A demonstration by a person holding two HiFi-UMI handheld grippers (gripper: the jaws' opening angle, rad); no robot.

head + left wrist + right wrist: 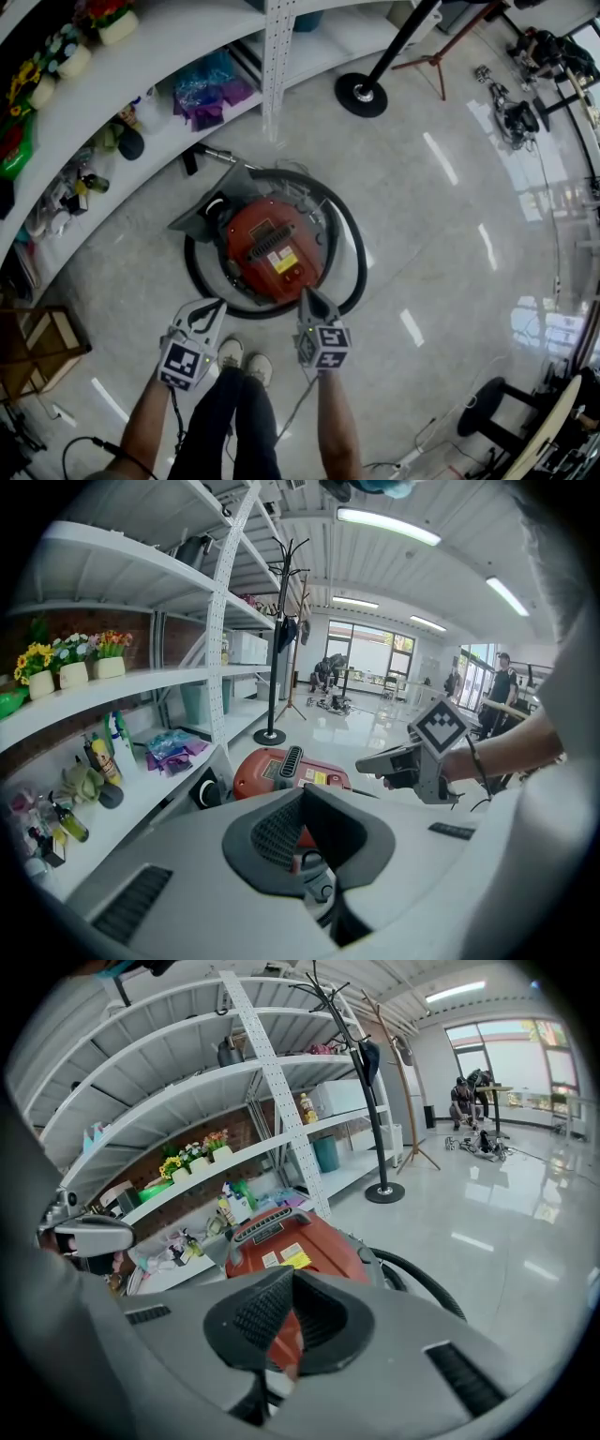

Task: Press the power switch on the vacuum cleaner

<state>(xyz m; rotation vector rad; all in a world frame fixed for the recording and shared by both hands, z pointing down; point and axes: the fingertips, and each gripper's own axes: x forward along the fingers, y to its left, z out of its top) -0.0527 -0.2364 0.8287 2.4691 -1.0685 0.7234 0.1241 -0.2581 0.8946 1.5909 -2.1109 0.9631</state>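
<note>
Nothing pressed yet: the red vacuum cleaner (272, 246) sits on the floor right by my feet. My left gripper (212, 309) and right gripper (307, 300) hang over its near edge, both with jaws pressed together and empty. I can't pick out the power switch, so finding and poking it is all still to do.

Floor (441, 234): pale grey, glossy, streaked with light reflections.
Shelving (141, 70): white tiers on a perforated upright, crowded with small goods.
Wall (141, 1171): reddish brick behind the shelves.
Coat stand (361, 94): black, round base, near the shelving.
Windows (511, 1058): large, bright, far end.
Ceiling lights (389, 527): long tubes.
</note>
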